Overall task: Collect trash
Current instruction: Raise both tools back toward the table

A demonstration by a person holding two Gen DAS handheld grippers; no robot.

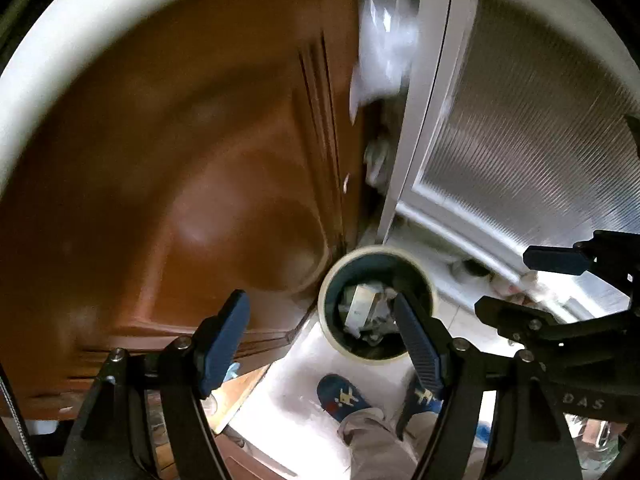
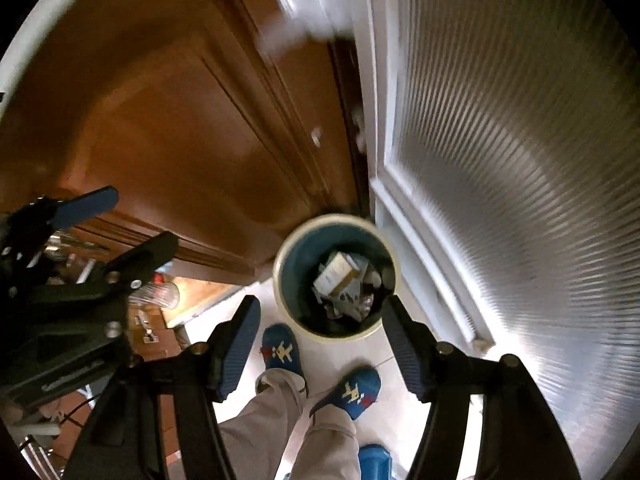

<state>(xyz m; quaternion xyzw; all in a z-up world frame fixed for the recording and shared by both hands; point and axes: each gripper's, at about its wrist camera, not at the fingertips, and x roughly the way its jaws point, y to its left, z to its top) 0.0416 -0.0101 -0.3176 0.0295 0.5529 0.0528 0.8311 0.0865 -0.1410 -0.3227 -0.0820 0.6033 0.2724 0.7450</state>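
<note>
The round waste bin with cream rim and dark teal inside (image 2: 337, 276) is seen from above, standing on the pale tiled floor (image 2: 394, 364) below and ahead of both grippers. It is wedged in the corner between the brown panelled wooden door (image 2: 180, 120) and the white-framed ribbed-glass door (image 2: 520, 160). Crumpled paper and a small white-and-tan carton (image 2: 338, 274) are seen lying inside the bin.

The right gripper (image 2: 320, 344) is held spread, nothing between its blue-padded fingers (image 2: 236, 352); the bin is framed just beyond the tips. The left gripper (image 1: 320, 340) is likewise spread and empty; its right-hand finger overlaps the bin rim (image 1: 332, 272) in view, contact cannot be told.

Each gripper is seen by the other camera, off to the side and well above the bin. The person's blue patterned slippers (image 2: 282, 350) and beige trousers (image 2: 280, 420) are seen beneath the grippers, just short of the bin. A blurred white plastic bag (image 1: 384, 36) is seen high on the door edge, far ahead of the grippers.
</note>
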